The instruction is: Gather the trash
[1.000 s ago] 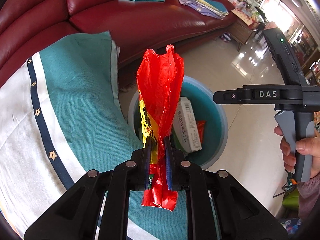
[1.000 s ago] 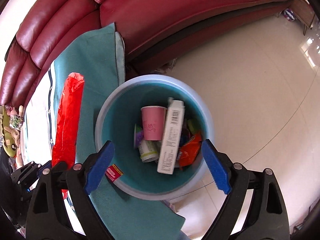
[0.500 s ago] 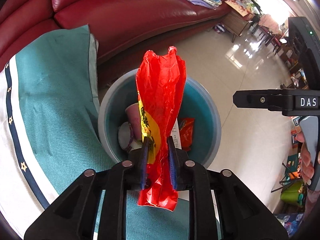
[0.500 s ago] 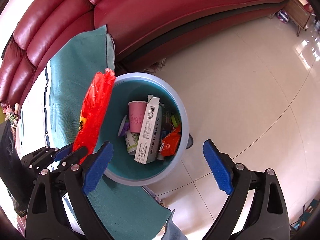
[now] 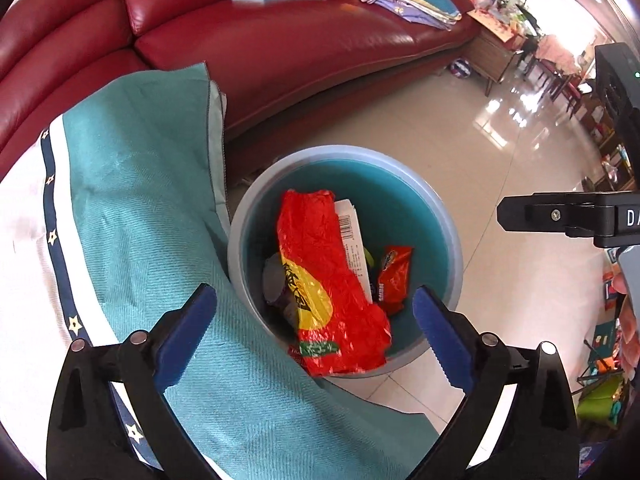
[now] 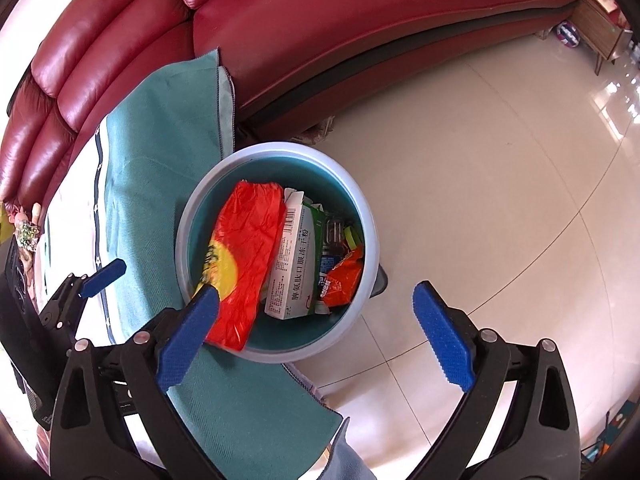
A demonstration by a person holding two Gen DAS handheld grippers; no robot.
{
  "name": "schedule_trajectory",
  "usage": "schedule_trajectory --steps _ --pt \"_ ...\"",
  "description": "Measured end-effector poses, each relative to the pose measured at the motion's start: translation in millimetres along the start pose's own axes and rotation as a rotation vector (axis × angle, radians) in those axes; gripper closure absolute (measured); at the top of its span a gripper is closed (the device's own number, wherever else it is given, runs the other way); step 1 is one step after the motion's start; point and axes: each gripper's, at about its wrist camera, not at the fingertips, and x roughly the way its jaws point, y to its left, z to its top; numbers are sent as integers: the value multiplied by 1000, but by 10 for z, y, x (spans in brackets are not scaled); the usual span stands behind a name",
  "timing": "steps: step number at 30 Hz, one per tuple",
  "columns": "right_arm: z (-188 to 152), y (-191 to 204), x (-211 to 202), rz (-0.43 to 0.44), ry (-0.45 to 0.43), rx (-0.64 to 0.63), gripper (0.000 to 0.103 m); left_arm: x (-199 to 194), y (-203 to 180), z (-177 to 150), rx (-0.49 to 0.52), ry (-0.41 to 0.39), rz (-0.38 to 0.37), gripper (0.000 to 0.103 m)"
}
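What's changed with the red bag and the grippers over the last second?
The left gripper has just opened its jaws and let go of the red bag, which dropped and now lies in the bin, its lower end over the near rim. One second ago it was pinched upright above the bin. The right gripper stayed open and empty; the white box and orange wrapper stayed in the bin.

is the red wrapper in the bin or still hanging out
Mostly in, not fully. The red wrapper lies in the bin, its lower end draped over the near rim. The left gripper, jaws just opened, is clear of it.
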Motion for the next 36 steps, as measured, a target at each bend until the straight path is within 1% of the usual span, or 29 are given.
schedule_trajectory --steps 2,5,6,9,12,15,22,30,36 --pt "-28 15 -13 4 1 -2 9 -63 36 -35 -14 -6 -1 4" --pt "-71 48 -51 1 -3 -14 9 -159 80 -112 -30 -19 28 4" --pt "-87 63 -72 1 -5 -19 7 -192 94 -140 -34 -19 28 4" --pt "-126 114 -134 -2 -16 -38 7 -289 137 -211 -49 -15 21 4" --pt "-180 174 -199 0 -26 -56 7 -411 136 -295 -50 -18 31 4" --pt "-240 229 -261 5 -34 -71 7 -541 125 -366 -53 -33 61 4" --pt "-427 385 -385 9 -45 -129 7 -827 115 -517 -89 -52 99 4" --pt "-708 523 -558 -15 -86 -208 7 -949 133 -748 -109 -47 143 4" --pt "-957 620 -605 -32 -122 -261 7 -1023 208 -978 -145 -46 168 4"
